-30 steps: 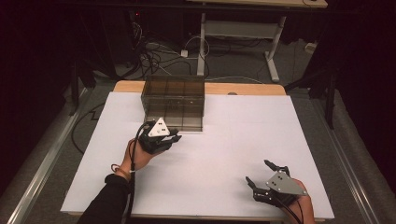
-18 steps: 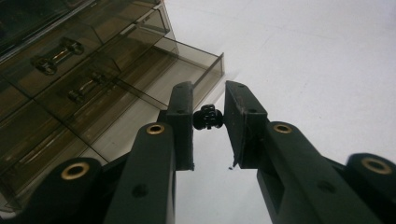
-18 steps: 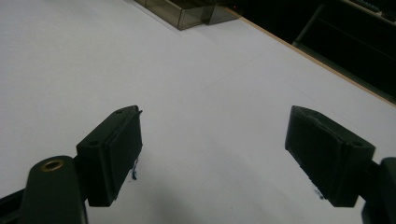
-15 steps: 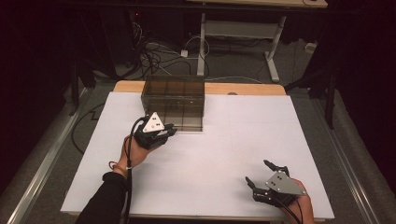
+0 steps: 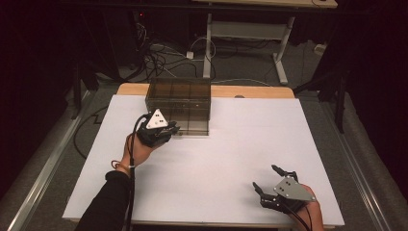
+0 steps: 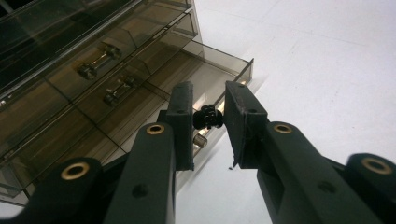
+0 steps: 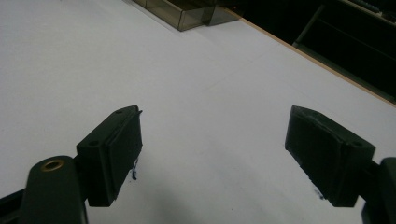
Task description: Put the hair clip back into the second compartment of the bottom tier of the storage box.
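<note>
A smoky see-through drawer box [image 5: 179, 98] stands at the far middle-left of the white table [image 5: 250, 130]. Its lowest drawer [image 6: 219, 63] is pulled out. My left gripper [image 5: 172, 129] is at the box's front left corner, just above that drawer. In the left gripper view the left gripper [image 6: 208, 101] is shut on a small black knobbly part [image 6: 208, 116]. My right gripper [image 5: 267, 177] rests near the table's front right edge, and the right gripper [image 7: 212, 140] stands wide open with bare table between its pads.
Two upper drawers with small bar handles [image 6: 97, 61] stay shut. The open drawer's corner [image 7: 187, 13] shows far off in the right gripper view. Beyond the table lie cables [image 5: 159, 53] and a desk frame [image 5: 240, 29] on the floor.
My left gripper has shifted slightly left and farther toward the drawer box, still holding the black part. The right gripper has not moved.
</note>
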Available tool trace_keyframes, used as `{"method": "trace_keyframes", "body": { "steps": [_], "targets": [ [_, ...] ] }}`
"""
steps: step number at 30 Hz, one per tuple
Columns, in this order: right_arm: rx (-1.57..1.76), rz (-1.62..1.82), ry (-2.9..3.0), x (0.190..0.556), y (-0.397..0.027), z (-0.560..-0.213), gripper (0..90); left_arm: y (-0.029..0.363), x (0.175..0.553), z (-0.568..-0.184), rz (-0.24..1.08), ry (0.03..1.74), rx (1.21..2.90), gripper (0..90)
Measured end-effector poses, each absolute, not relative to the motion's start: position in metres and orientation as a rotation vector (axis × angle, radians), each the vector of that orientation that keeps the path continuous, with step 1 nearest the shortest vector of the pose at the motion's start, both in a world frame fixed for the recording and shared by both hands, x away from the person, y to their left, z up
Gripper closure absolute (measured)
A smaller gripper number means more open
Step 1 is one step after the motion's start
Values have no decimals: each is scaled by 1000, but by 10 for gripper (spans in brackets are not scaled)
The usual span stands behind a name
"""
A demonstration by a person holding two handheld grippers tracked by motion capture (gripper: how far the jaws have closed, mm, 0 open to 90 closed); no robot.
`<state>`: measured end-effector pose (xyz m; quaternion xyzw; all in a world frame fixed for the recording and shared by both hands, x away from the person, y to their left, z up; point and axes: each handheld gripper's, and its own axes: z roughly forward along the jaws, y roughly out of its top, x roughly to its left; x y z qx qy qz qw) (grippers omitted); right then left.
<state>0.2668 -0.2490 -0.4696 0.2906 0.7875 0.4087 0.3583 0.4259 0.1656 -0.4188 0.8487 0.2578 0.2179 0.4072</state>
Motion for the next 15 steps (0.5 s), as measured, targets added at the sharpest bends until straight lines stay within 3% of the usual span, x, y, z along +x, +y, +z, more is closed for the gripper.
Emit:
{"method": "trace_keyframes", "body": {
  "steps": [15],
  "targets": [
    [750, 1055, 2032, 267, -249, -470, 188, 153, 445, -416, 546, 660, 2181, 710]
  ]
}}
